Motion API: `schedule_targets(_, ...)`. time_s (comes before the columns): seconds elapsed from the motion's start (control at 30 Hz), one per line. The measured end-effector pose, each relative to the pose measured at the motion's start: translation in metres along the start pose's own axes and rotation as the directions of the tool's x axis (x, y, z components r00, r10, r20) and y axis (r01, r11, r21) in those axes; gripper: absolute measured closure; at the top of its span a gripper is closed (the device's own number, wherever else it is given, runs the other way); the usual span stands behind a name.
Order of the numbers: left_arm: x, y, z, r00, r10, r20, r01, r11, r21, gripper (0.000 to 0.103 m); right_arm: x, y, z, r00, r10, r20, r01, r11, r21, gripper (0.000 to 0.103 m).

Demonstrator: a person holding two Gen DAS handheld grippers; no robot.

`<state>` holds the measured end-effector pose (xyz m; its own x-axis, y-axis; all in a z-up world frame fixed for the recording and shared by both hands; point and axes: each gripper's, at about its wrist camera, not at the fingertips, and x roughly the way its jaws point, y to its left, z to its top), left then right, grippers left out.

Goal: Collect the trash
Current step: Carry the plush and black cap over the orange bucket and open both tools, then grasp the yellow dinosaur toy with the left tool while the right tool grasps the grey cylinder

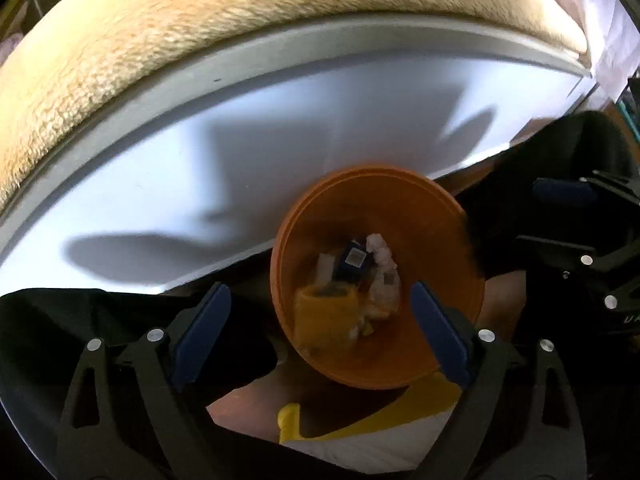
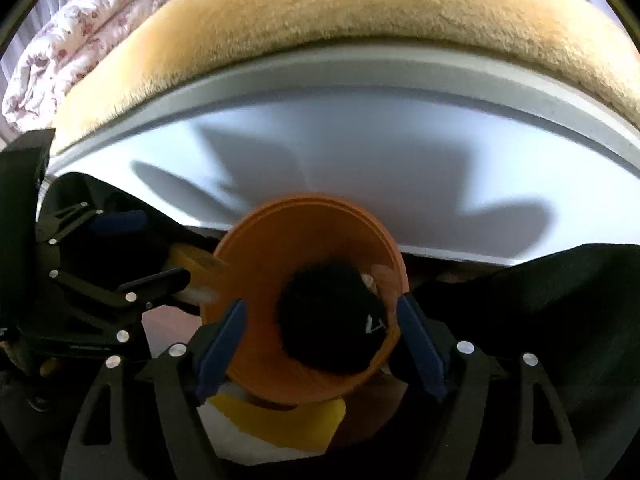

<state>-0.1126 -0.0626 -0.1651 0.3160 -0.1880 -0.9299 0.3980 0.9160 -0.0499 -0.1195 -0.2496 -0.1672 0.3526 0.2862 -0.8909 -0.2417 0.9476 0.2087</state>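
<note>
Both our grippers, left (image 1: 320, 320) and right (image 2: 320, 336), hang wide and empty over the bin (image 1: 440, 216), probably dropping trash (image 1: 356, 264) there.

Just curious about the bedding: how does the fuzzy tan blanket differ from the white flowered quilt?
The fuzzy tan blanket is plain; the white flowered quilt bears a pink print. The blanket lies spread flat; the quilt is bundled in thick folds. The blanket looks furry, the quilt smooth. Both are soft bedding.
</note>
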Motion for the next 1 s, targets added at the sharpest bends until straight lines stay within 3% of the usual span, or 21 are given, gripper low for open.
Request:
schedule_targets(0.23,-0.014,0.013,0.003,0.999,-0.028,0.037,0.030,0.997,-0.072,0.014,-0.021,-0.014,0.005,0.996,-0.006,0.083,0.002,0.999,0.052,0.026)
schedule_targets(0.43,-0.075,0.012,0.030,0.977,-0.011,0.212,0.018,0.999,-0.032,0.014,-0.053,-0.029,0.004,0.974,-0.001,0.229,-0.023,0.995,0.102,0.019)
schedule_targets(0.57,-0.114,0.011,0.074,0.946,0.004,0.324,0.004,1.000,-0.022,0.013,-0.071,-0.040,0.007,0.955,0.035,0.296,-0.077,0.989,0.129,0.018)
schedule_targets(0.7,-0.121,0.016,0.138,0.939,0.011,0.344,0.016,0.997,-0.077,0.012,-0.079,-0.046,0.009,0.944,0.040,0.327,-0.090,0.986,0.141,0.018)
schedule_targets(0.87,-0.088,0.025,0.228,0.957,0.061,0.283,-0.008,0.983,-0.184,0.012,-0.081,-0.059,0.010,0.941,0.043,0.335,-0.109,0.978,0.180,0.018)
schedule_targets(1.0,-0.058,0.037,0.274,0.973,0.081,0.216,-0.029,0.972,-0.234,0.012,-0.082,-0.071,0.008,0.940,0.026,0.339,-0.102,0.973,0.207,0.018)
